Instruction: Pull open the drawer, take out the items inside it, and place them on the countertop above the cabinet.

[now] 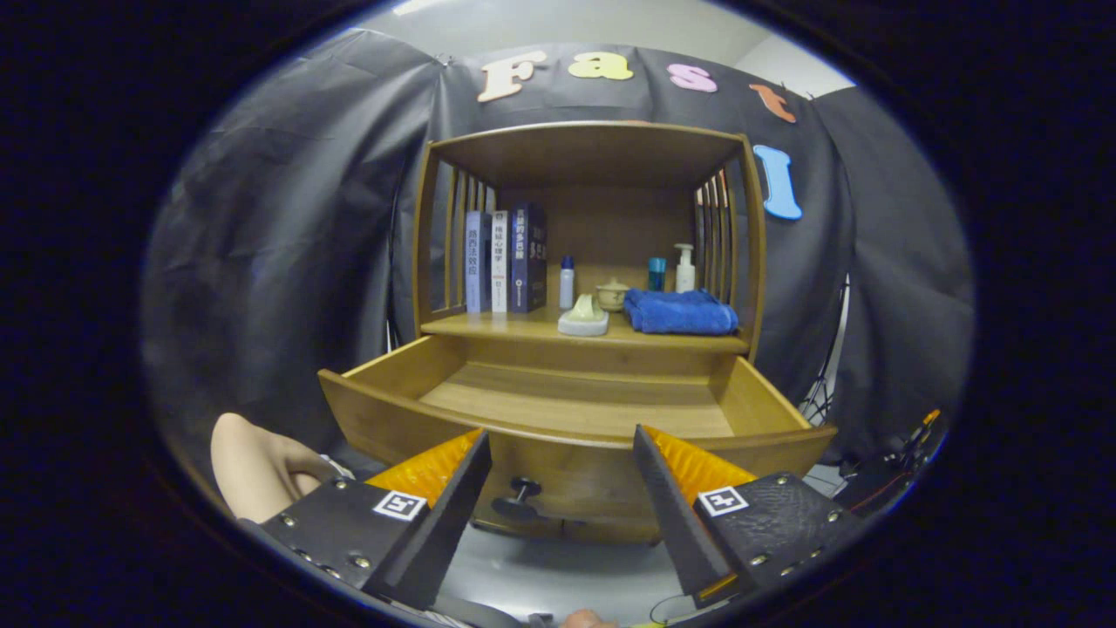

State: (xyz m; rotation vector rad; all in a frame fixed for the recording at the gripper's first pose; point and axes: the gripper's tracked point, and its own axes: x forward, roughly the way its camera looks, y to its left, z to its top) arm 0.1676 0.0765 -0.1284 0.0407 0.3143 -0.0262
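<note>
Drawer (575,410) stands pulled open, its inside looking bare from here. The gripper (562,484) hangs wide apart, empty, just before the drawer front, knob (520,497) between its fingers. Blue towel (680,311) and soap dish (583,319) sit on the countertop (488,326) above the drawer.

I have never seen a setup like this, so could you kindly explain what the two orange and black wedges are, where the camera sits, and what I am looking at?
The wedges are the two fingers of a hand-held gripper; a person carries it, and the camera rides on it, looking forward along the fingers. They stand apart, holding nothing. Just ahead is a wooden cabinet with its drawer pulled open; the part of its floor that shows is bare. The drawer's dark knob sits between the fingers. On the countertop above stand three books, a small white bottle, a pale dish, a lidded pot, a folded blue towel, a blue cup and a pump bottle.
</note>
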